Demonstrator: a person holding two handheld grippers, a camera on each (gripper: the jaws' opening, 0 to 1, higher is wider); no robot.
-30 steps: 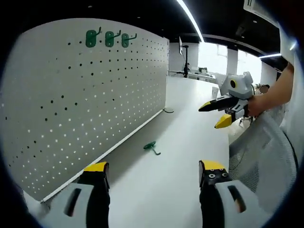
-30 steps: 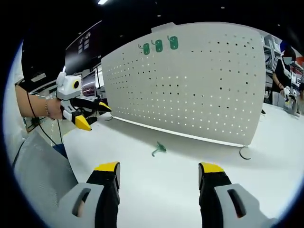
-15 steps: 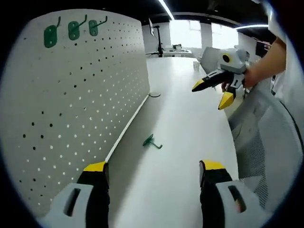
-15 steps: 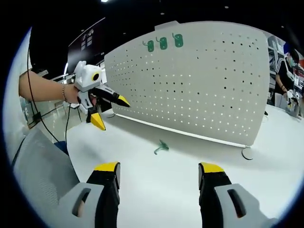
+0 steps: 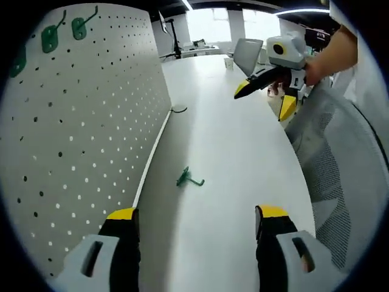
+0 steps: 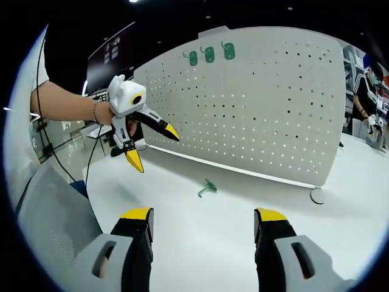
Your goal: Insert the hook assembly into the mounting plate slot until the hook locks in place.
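Hook (image 5: 187, 179) (image 6: 207, 188) loose on bench (image 5: 231, 182), near pegboard (image 5: 85, 140) base | 3 hooks (image 6: 209, 55) mounted at board top | left gripper (image 5: 196, 220) (image 6: 152, 146) wide, empty | right gripper (image 6: 203, 220) (image 5: 267, 97) wide, empty

— What sort of place is this?
— An office or lab floor. A long white table (image 5: 231, 152) runs toward 12 o'clock, with a mesh chair back (image 5: 343, 176) at 3 o'clock
— Anything else?
— A monitor on a stand (image 5: 172, 33) near bright windows (image 5: 214, 23) at 12 o'clock, ceiling strip lights, and a wall screen (image 6: 109, 58) at 10 o'clock in the right gripper view
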